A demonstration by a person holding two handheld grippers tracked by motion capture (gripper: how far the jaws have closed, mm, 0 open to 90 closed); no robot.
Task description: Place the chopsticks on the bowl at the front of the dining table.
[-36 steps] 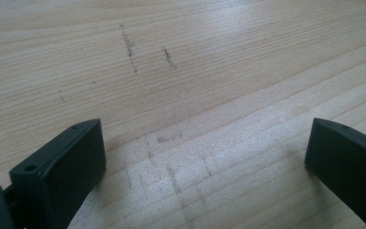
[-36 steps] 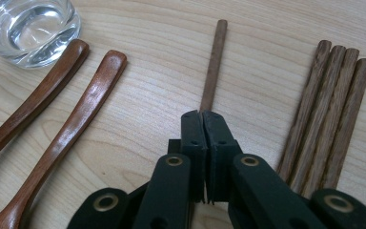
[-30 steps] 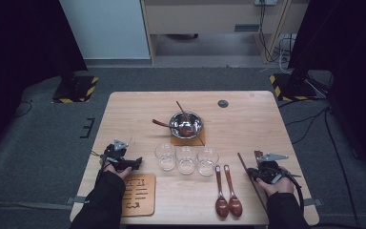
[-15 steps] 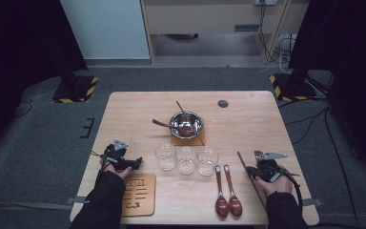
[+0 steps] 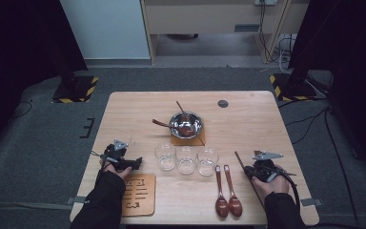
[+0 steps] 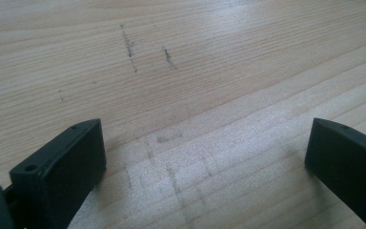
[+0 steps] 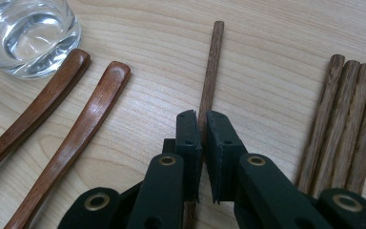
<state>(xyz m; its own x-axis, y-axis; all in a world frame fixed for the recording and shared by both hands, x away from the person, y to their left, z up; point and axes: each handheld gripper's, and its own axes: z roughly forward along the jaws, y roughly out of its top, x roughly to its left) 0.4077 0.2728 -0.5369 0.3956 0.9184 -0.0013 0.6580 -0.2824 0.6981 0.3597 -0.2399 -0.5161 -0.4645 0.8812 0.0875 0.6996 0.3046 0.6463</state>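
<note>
Where the right hand-held gripper (image 7: 202,126) meets the counter (image 5: 248,119), its jaws are pinched on one wooden chopstick (image 7: 210,67), which lies flat at the counter's front right. Four more chopsticks (image 7: 345,119) lie bundled just beside it. Two brown wooden spoons (image 5: 228,193) lie side by side, near the gripped chopstick, bowls toward the person. Three clear glasses (image 5: 186,159) stand in a row at centre. Beyond them a metal bowl (image 5: 186,124) sits on a square mat. Left hand-held gripper (image 6: 205,157): jaws wide, holding nothing, over bare wood. A wooden board (image 5: 139,194) lies close by it.
</note>
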